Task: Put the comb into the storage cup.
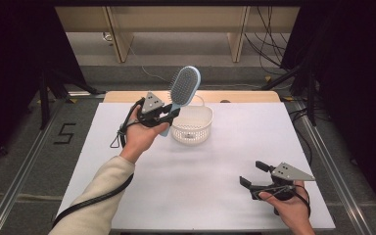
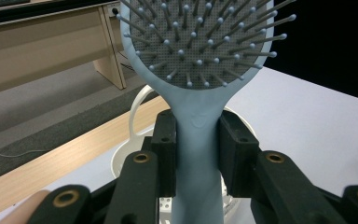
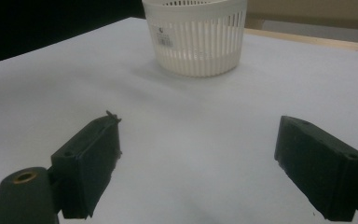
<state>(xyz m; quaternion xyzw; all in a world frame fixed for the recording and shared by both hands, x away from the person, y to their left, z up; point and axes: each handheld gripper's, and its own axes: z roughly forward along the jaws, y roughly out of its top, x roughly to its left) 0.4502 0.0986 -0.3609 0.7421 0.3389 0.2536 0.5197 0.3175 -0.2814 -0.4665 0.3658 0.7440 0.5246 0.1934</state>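
This looks like a lab or test room, not a home. The white table (image 1: 200, 171) stands in a space set up for recording. Black curtains (image 1: 10, 58) hang on both sides. Many black cables (image 1: 269, 34) run over the grey floor (image 1: 176, 49). Plain wooden desks (image 1: 176, 19) stand at the back. A number 5 (image 1: 64, 133) is marked on the floor.

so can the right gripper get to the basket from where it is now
Probably yes. The right gripper is open and holds nothing, and bare white table lies between it and the basket. The left gripper holds the hairbrush above the basket's far-left side, so that side looks crowded.
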